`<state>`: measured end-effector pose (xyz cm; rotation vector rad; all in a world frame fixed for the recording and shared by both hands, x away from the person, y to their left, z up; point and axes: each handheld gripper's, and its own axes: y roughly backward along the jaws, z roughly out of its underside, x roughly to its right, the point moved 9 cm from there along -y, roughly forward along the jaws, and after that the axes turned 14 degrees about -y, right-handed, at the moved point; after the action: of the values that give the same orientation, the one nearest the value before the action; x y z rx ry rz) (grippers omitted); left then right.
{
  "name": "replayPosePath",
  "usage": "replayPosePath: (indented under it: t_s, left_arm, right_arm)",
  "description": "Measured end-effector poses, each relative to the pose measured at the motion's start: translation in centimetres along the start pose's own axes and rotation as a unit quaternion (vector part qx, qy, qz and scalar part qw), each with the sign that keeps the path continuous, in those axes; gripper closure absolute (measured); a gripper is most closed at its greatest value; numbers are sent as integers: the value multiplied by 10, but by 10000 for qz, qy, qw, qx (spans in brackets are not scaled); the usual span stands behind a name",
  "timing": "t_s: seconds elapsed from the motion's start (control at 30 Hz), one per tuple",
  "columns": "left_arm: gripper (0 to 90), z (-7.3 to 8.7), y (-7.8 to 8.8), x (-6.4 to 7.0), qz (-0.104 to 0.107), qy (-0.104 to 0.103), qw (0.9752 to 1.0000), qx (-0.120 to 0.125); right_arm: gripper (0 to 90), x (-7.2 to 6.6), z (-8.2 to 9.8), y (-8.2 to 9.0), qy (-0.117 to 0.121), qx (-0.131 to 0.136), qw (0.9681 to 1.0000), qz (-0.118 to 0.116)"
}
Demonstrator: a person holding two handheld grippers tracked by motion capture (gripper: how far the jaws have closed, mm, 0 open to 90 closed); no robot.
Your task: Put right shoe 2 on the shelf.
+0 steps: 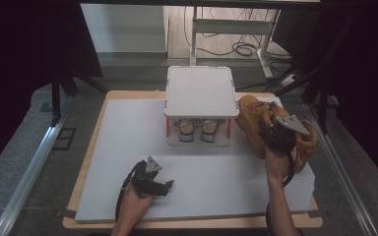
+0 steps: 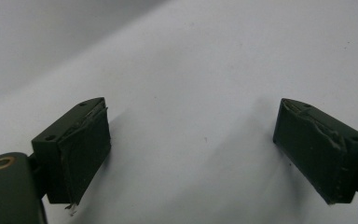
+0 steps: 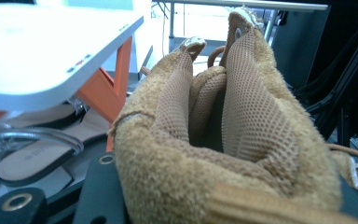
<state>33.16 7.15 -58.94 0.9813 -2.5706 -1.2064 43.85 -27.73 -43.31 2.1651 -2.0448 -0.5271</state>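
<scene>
My right gripper (image 1: 274, 129) is clamped on the heel collar of a tan suede boot (image 1: 252, 119), its jaws buried under the fuzzy upper in the right gripper view, where the boot (image 3: 223, 154) swallows the foreground and shows its mesh lining and one metal eyelet near the top. My right hand (image 1: 277, 162) holds the tool at the right edge of the white mat (image 1: 128, 162), just beside the small white shoe rack (image 1: 201, 91). A second boot seems to lie under or behind the first, though I cannot separate the two from above.

My left gripper (image 1: 158, 185) rests low on the mat near the front edge, well apart from the rack, jaws spread wide with nothing between them; the left gripper view shows both dark pads (image 2: 81, 149) over bare white surface, their rubber facing frayed at the edges.

The rack has a flat top and orange corner posts (image 3: 114, 86). On its lower shelf sit two sandals (image 1: 197, 129) side by side, tan insoles with dark soles and clear straps. Small printing on one insole (image 3: 39, 156) is too blurred to read. I can make out no other lettering or brand mark.
</scene>
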Motion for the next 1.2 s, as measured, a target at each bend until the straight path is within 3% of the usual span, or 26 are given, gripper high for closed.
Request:
replayPosePath:
  t_s: [0.47, 0.77, 1.2]
  left_arm:
    - [105, 0, 0, 0, 5, -17, 10000, -3]
    - [105, 0, 0, 0, 7, -21, 10000, -7]
    - [105, 0, 0, 0, -2, -9, 10000, 4]
  right_arm:
    - [507, -1, -24, 13, -170, 453, 9986, -209]
    - [511, 3, -36, 19, -285, 687, 9970, -221]
    - [534, 0, -55, 28, -226, 965, 9948, -249]
